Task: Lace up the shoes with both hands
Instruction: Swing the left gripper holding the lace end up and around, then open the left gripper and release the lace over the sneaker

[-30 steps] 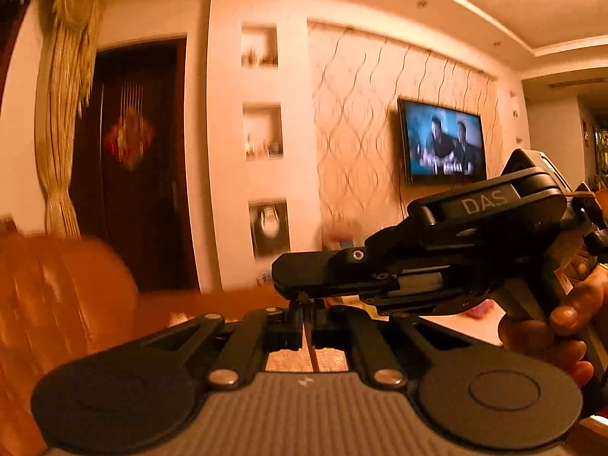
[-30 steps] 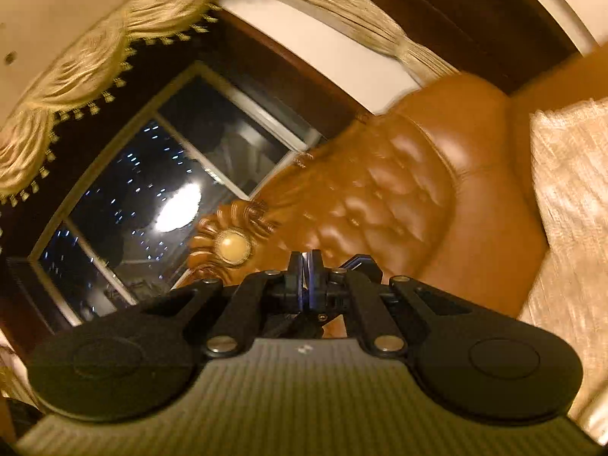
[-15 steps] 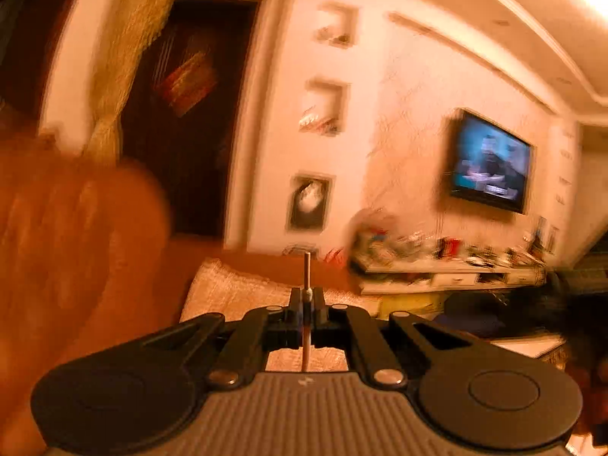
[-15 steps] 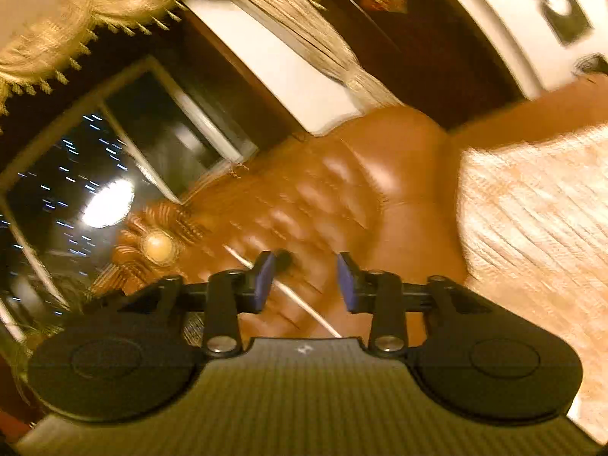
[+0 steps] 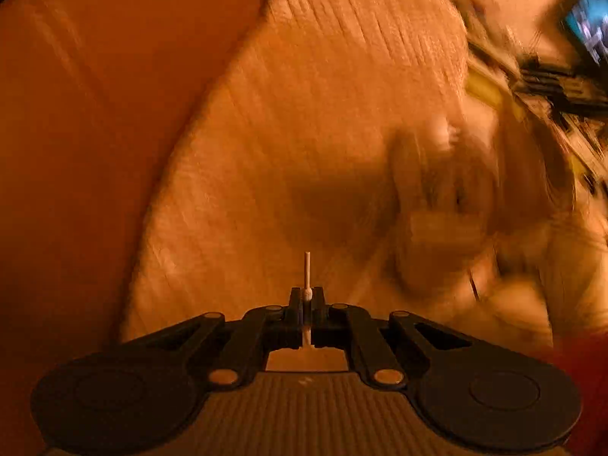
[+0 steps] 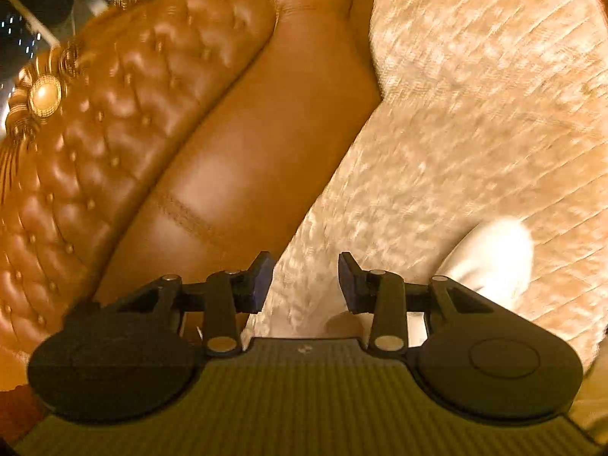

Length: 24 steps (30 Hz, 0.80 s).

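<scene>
My left gripper point(image 5: 307, 299) is shut on the stiff white tip of a shoelace point(image 5: 307, 271), which sticks straight out past the pads. It points down at a cream quilted seat cover point(image 5: 304, 133). A pale shoe point(image 5: 440, 212) lies blurred to the right of it. In the right wrist view my right gripper point(image 6: 306, 279) stands open over the same cover, and nothing sits between its blue pads point(image 6: 262, 281). The white toe of a shoe point(image 6: 490, 258) shows just right of the right finger, apart from it.
A tan tufted leather sofa back point(image 6: 114, 133) rises at the left, and its smooth leather edge point(image 6: 235, 174) runs beside the cover point(image 6: 475, 95). A cluttered shelf and a television point(image 5: 589, 26) appear blurred at the upper right of the left wrist view.
Both grippers have swung downward from the room and window onto the sofa seat. The right gripper's jaws went from shut to open. The left stays closed on the lace tip.
</scene>
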### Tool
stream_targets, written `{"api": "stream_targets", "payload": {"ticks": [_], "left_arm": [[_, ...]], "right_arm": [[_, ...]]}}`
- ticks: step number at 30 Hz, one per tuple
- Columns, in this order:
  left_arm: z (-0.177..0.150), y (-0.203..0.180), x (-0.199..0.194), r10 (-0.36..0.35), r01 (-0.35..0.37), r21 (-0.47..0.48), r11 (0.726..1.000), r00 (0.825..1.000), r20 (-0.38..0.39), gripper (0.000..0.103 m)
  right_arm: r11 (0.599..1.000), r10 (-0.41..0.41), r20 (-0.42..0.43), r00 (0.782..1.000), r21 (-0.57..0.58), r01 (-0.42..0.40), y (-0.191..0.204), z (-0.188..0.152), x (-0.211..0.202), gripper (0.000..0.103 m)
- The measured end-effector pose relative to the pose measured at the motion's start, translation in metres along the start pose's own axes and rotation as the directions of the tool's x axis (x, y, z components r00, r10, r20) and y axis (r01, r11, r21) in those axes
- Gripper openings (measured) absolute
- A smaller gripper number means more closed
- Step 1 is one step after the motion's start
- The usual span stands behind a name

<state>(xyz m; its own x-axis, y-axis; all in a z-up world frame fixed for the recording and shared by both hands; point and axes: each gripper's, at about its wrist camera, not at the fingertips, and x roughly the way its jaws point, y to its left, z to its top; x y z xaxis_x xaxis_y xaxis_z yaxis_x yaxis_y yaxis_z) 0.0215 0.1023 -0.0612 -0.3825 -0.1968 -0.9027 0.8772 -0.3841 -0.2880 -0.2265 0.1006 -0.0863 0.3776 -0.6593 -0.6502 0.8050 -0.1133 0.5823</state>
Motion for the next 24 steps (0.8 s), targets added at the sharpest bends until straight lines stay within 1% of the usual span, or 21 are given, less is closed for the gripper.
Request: {"api": "stream_targets", "payload": {"ticks": [1,2,3,5,7,10,11,13,15,18,19,21,23,24], "left_arm": [[-0.011,0.003,0.007,-0.001,0.0,-0.008,1.0,0.999,-0.033,0.004],[-0.019,0.008,0.012,0.014,-0.016,-0.022,1.0,0.998,-0.062,0.008],[-0.027,0.014,0.016,0.029,-0.032,-0.04,0.999,0.996,-0.081,0.011],[-0.04,0.028,0.018,0.061,-0.068,-0.08,0.994,0.994,-0.092,0.023],[-0.045,0.038,0.018,0.113,-0.121,-0.089,0.989,0.989,-0.092,0.025],[-0.044,0.044,0.028,0.233,-0.235,-0.022,0.972,0.97,-0.069,0.025],[-0.043,0.044,0.03,0.258,-0.259,0.002,0.966,0.964,-0.055,0.025],[-0.034,0.041,0.033,0.255,-0.254,0.051,0.966,0.967,-0.016,0.027],[-0.026,0.032,0.042,0.237,-0.235,0.146,0.961,0.971,0.003,0.028],[-0.017,0.016,0.062,0.228,-0.215,0.282,0.935,0.974,-0.015,0.028],[-0.015,0.013,0.07,0.229,-0.207,0.307,0.929,0.973,-0.036,0.027],[-0.011,0.009,0.072,0.234,-0.202,0.342,0.918,0.971,-0.052,0.026],[-0.008,0.009,0.071,0.224,-0.185,0.366,0.912,0.972,-0.068,0.026],[-0.006,0.01,0.069,0.207,-0.165,0.367,0.915,0.975,-0.077,0.026]], "right_arm": [[1.0,0.003,-0.029,1.0,-0.008,-0.003,0.004,-0.003,0.01,0.044],[1.0,0.002,-0.047,0.999,-0.029,-0.003,0.01,-0.005,0.018,0.044],[0.999,0.003,-0.054,0.999,-0.047,-0.006,0.016,-0.009,0.02,0.044],[0.997,0.015,-0.064,0.998,-0.069,-0.019,0.025,-0.016,0.024,0.044],[0.997,0.042,-0.067,0.997,-0.056,-0.045,0.026,-0.021,0.023,0.044],[0.998,0.036,-0.052,0.998,-0.041,-0.038,0.019,-0.023,0.018,0.044],[0.999,0.039,-0.046,0.998,-0.025,-0.041,0.016,-0.024,0.016,0.044],[0.999,0.04,-0.033,0.999,-0.009,-0.04,0.015,-0.024,0.011,0.044],[0.999,0.03,-0.015,0.999,-0.01,-0.031,0.018,-0.027,0.006,0.044],[0.999,0.047,0.039,0.998,-0.028,-0.046,0.023,-0.03,-0.001,0.044],[0.998,0.054,0.063,0.997,-0.034,-0.052,0.026,-0.032,-0.009,0.044],[0.997,0.075,0.094,0.993,-0.037,-0.071,0.028,-0.037,-0.025,0.044],[0.993,0.12,0.098,0.988,-0.031,-0.117,0.031,-0.046,-0.042,0.044],[0.989,0.148,0.093,0.985,-0.028,-0.146,0.031,-0.053,-0.051,0.044]]}}
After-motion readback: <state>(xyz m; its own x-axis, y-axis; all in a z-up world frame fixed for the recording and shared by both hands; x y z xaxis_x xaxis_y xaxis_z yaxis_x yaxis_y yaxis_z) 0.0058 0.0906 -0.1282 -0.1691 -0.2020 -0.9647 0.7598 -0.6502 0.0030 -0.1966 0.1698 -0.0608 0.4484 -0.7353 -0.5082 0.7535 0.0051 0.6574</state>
